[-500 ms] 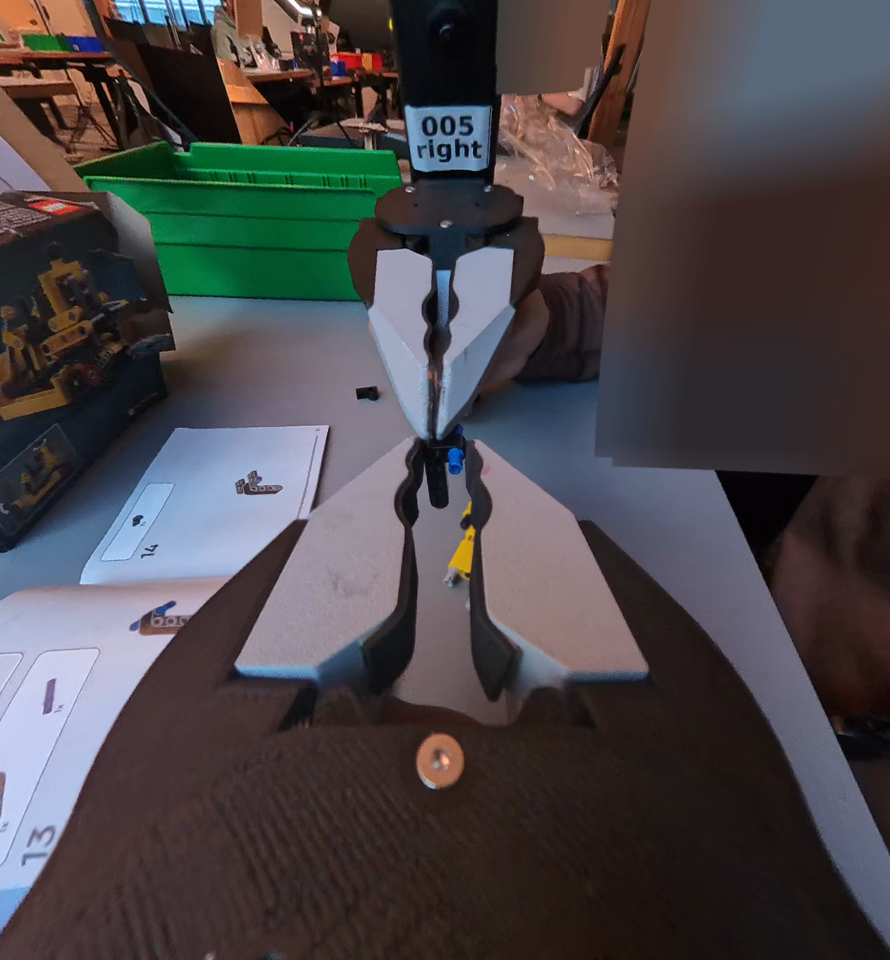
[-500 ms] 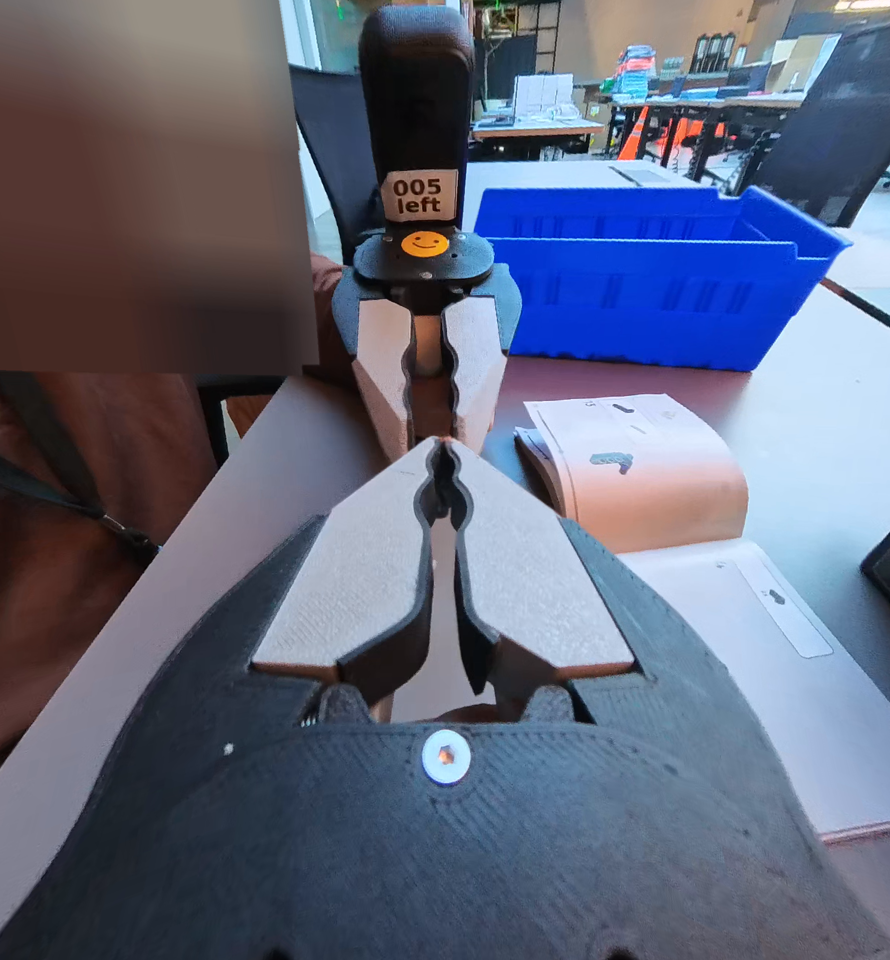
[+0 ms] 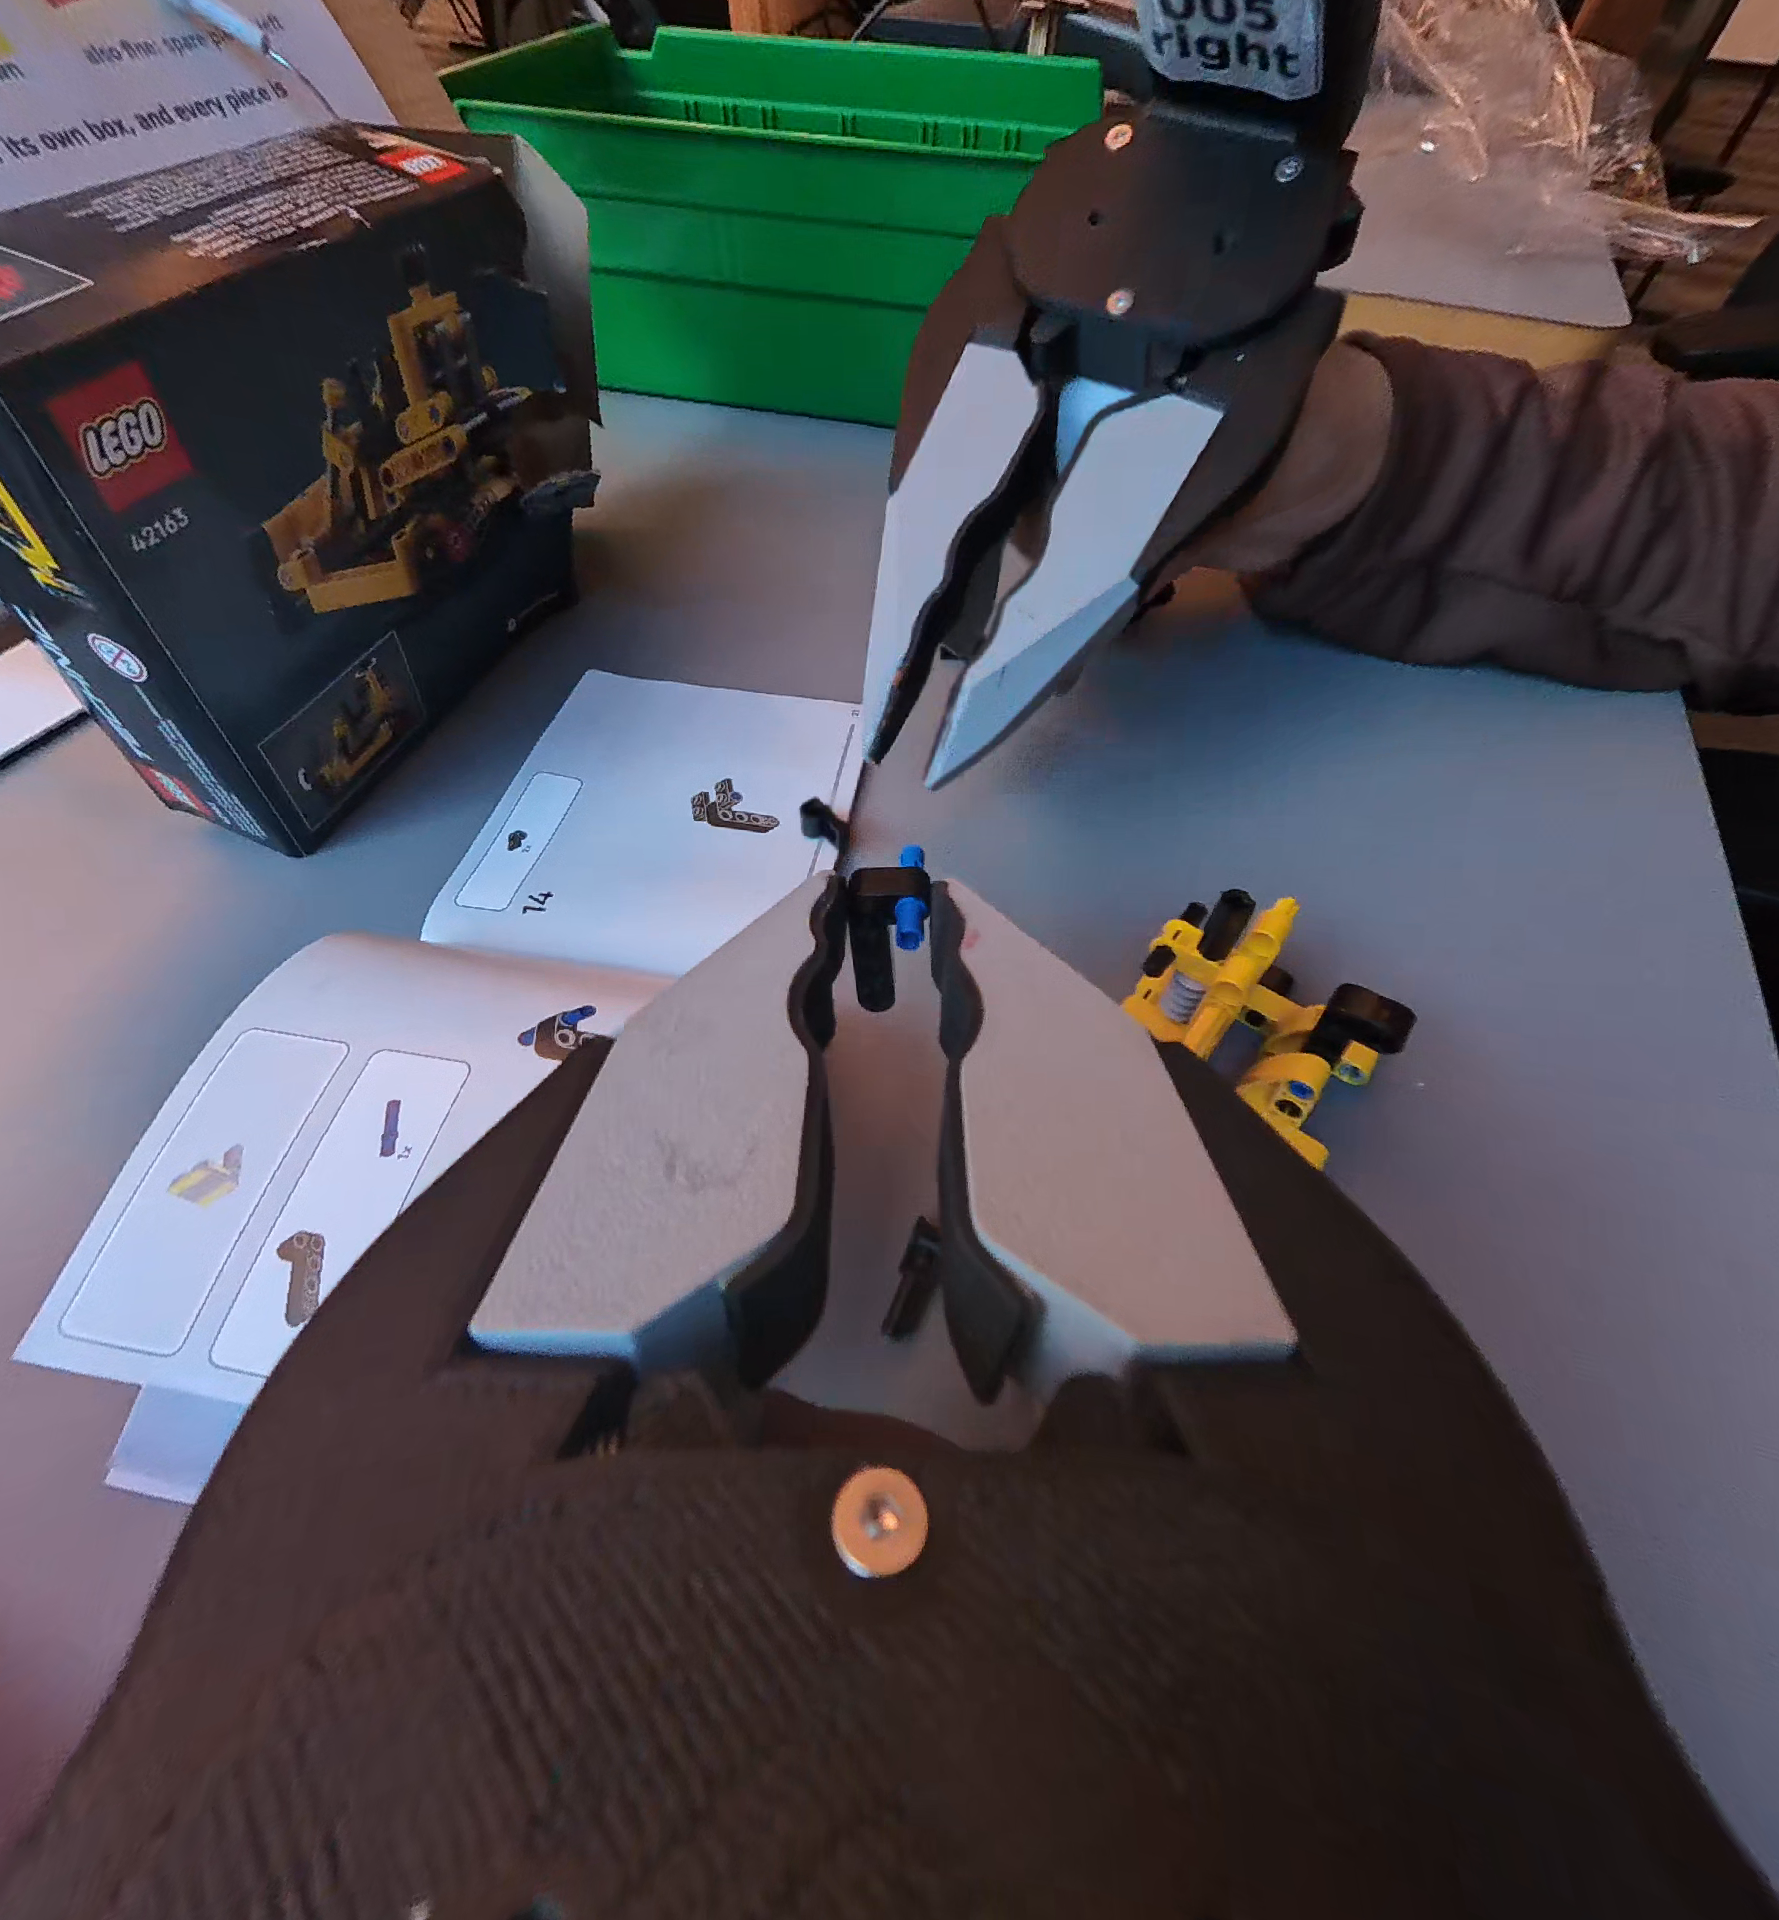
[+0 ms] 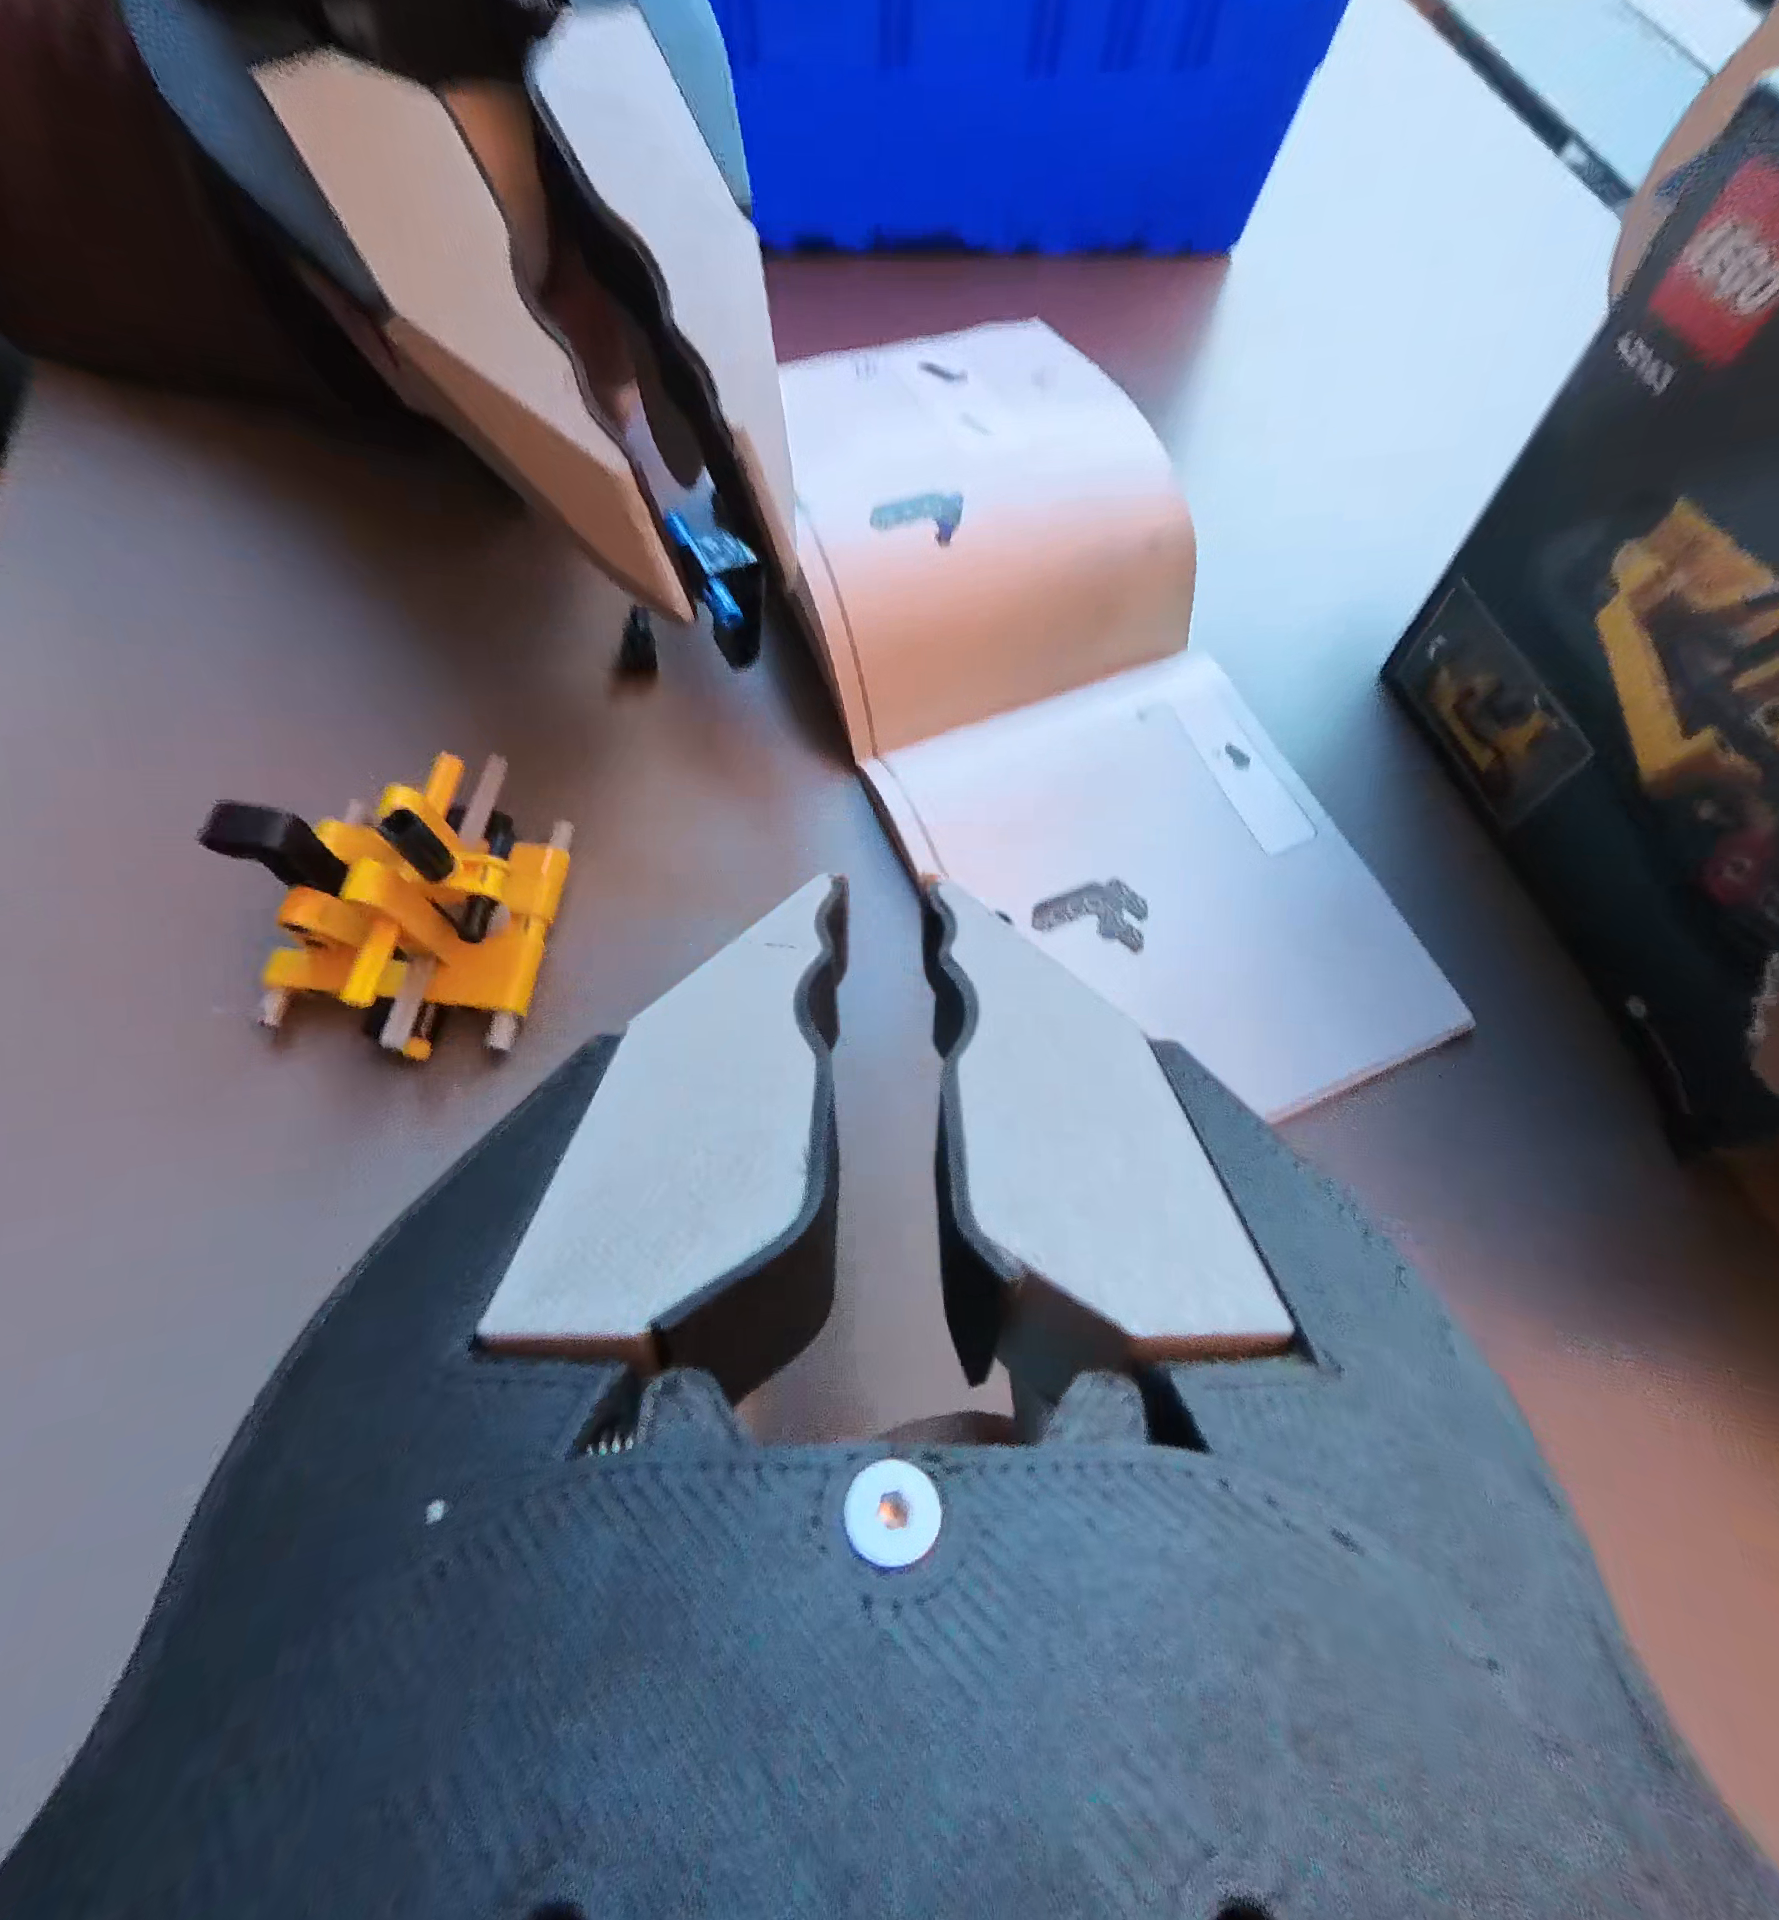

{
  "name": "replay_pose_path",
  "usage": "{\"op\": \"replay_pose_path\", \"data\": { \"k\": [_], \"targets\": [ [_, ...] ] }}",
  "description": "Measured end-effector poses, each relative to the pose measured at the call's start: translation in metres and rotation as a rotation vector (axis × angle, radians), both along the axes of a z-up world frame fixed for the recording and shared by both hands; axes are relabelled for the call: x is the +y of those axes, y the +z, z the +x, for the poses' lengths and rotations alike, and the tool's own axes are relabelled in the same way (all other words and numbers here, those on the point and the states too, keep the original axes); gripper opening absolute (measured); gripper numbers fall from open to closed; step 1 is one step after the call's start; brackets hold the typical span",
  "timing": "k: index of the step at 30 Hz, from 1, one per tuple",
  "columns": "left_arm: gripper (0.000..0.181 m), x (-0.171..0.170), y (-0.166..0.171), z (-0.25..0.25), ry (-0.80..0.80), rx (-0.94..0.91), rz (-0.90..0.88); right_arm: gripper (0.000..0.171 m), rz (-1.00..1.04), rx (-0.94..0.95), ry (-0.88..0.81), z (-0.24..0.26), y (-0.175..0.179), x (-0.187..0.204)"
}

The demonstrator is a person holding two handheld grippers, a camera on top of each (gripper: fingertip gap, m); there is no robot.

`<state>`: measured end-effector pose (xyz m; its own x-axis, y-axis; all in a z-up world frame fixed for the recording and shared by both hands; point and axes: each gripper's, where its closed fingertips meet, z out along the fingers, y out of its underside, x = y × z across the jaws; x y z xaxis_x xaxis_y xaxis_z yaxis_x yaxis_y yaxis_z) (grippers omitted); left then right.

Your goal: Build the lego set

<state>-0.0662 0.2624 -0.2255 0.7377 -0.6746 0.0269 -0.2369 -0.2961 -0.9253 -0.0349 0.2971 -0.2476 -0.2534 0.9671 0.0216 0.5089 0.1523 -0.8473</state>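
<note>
Left gripper [image 3: 883,902] clamped on black-and-blue piece [image 3: 887,914]; right gripper [image 4: 883,902] narrowly parted, empty.

An open paper instruction booklet [image 3: 646,831] is laid on the flat grey table [image 3: 1384,831], with the dark cardboard set box [image 3: 241,468] stood left of it. A green plastic bin [image 3: 781,208] is set behind both. A yellow part-built brick assembly [image 3: 1249,997] is placed right of the booklet.

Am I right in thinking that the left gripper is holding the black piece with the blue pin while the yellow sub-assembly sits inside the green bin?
Not quite: the yellow sub-assembly lies on the grey table, not in the green bin, as the left wrist view shows. The rest stands: the left gripper grips the black piece with the blue pin.
</note>
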Motion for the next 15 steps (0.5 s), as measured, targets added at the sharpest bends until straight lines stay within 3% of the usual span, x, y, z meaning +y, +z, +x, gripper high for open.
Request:
{"op": "replay_pose_path", "data": {
  "k": [6, 15],
  "targets": [
    [0.013, 0.001, 0.0, 0.0, 0.005, 0.001, 0.0, 0.012, 0.047, -0.093, -0.103, 0.01, -0.015, 0.027],
    [0.013, 0.0, -0.003, 0.001, 0.002, 0.015, -0.011, 0.023, -0.028, -0.097, -0.139, -0.005, -0.017, 0.018]
  ]
}}
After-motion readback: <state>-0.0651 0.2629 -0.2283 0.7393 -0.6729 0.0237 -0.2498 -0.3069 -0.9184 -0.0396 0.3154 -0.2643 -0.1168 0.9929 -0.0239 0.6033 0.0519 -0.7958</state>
